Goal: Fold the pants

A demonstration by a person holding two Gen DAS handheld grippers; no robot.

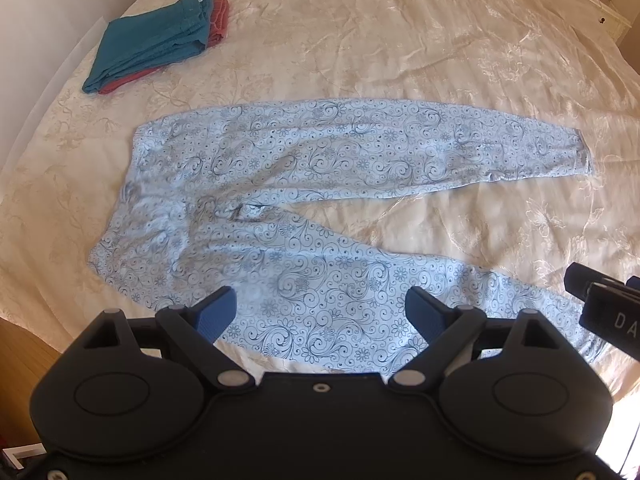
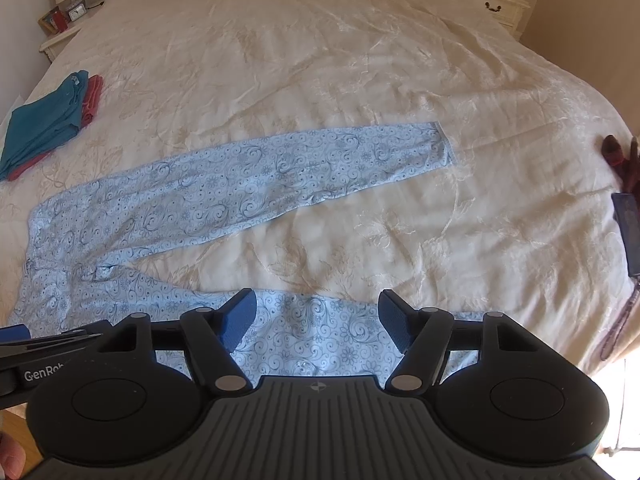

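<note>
Pants (image 1: pixel 304 168): spread flat, unfolded, on the bed (image 1: pixel 400 40)
Your left gripper (image 1: pixel 320 312): wide — empty
Your right gripper (image 2: pixel 318 316): wide — empty

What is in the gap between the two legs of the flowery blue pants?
Only bare cream bedspread fills the wedge between the two legs of the light blue swirl-patterned pants. Nothing else lies there. The right wrist view shows it best.

the pants (image 1: pixel 304 160) are thin soft cloth, matt, with a printed swirl pattern. the bedspread (image 1: pixel 400 40) is shiny satin-like cloth with a woven flower design and many creases. the left gripper (image 1: pixel 320 312) has matt black plastic arms, ribbed blue pads (image 1: pixel 218 312) and small metal pins.
</note>
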